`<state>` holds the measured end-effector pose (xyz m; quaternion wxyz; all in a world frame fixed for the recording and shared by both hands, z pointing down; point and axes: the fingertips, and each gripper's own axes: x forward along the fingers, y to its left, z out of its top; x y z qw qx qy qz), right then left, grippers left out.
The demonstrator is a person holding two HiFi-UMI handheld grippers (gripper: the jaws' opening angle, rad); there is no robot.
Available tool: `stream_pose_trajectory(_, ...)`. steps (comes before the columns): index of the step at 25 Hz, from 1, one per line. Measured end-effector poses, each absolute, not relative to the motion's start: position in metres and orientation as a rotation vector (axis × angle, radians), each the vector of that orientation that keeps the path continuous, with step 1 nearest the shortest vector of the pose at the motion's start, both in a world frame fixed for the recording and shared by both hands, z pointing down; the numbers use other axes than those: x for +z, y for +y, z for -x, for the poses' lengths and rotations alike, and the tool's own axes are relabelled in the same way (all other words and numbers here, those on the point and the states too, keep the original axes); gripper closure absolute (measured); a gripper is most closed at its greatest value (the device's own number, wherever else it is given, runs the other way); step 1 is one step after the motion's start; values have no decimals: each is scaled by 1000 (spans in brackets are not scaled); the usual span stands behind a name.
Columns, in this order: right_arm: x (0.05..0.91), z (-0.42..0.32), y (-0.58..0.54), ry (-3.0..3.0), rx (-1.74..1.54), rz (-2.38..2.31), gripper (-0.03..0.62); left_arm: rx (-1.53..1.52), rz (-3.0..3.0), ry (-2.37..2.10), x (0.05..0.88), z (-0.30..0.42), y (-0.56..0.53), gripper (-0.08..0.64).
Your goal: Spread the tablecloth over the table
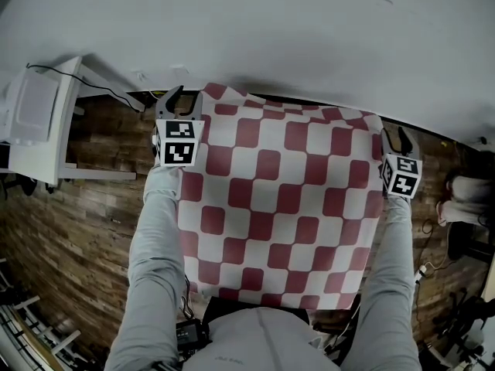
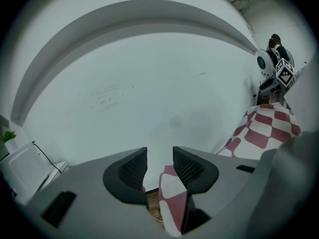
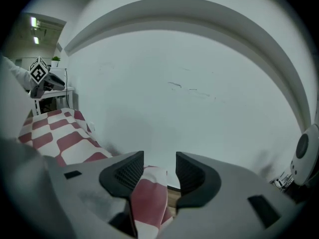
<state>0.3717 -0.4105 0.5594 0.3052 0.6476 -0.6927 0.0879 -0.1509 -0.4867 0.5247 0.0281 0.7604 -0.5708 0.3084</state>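
A wooden floor [image 1: 69,230] runs under a broad white table [image 1: 309,37] that fills the far side of the head view. The red-and-white checked tablecloth [image 1: 278,207] hangs stretched just in front of the table's near edge, its top corners level with that edge. The left gripper [image 1: 179,93] is at the cloth's left corner and the right gripper [image 1: 399,139] at its right corner. Both stand with jaws spread. A fold of cloth lies loosely in each gap, against the inner pad only.
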Motion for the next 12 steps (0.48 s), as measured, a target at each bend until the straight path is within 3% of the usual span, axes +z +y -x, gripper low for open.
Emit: stream_pose_trajectory(12, 538, -331, -303, -1875, 271, -1669, 410, 972, -2323, -1686, 525, 151, -392, 394)
